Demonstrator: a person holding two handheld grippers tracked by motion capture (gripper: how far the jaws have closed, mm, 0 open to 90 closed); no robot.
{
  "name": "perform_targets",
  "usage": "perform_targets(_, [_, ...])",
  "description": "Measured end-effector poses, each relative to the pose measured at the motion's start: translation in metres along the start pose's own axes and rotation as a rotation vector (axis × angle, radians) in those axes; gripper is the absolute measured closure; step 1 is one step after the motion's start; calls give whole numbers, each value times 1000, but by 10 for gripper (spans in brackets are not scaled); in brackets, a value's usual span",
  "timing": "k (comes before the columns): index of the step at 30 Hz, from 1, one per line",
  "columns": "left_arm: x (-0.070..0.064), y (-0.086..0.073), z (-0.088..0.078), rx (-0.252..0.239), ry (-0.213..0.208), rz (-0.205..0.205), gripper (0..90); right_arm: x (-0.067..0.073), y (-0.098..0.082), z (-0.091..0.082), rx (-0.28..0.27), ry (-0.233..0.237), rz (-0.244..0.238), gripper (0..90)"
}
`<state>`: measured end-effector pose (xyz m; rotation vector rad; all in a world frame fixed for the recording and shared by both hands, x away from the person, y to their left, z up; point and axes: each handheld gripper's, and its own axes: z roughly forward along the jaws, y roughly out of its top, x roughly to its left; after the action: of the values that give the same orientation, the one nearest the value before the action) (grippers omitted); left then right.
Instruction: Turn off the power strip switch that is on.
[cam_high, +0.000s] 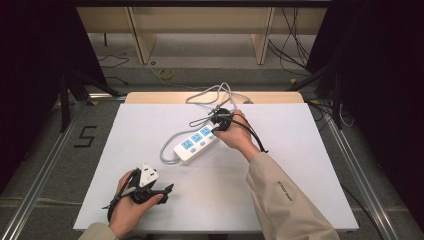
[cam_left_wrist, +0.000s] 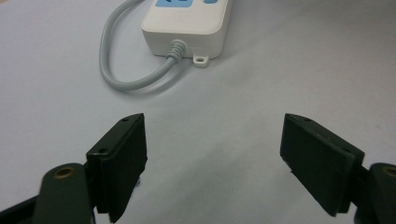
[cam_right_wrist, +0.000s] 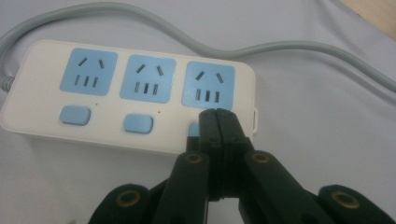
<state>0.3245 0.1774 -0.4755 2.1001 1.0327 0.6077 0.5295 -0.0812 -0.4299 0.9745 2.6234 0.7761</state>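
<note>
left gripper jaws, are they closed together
No, the left gripper has its jaws spread wide apart over bare table, short of the power strip.

I see the strip (cam_left_wrist: 187, 28) cut off by the top edge in my left gripper view | third switch (cam_right_wrist: 193, 129) mostly hidden behind my right gripper (cam_right_wrist: 219, 122) | cord (cam_right_wrist: 299, 51) runs off frame

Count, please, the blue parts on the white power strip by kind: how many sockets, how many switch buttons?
On the power strip:
Blue sockets: 3
Blue switch buttons: 3, the third partly hidden behind the right gripper
Total: 6
</note>
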Motion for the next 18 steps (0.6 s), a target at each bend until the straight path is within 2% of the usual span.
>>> perform_targets(18, [0,0,0,-2,-2,2,225,3,3,11,7,10,5,900])
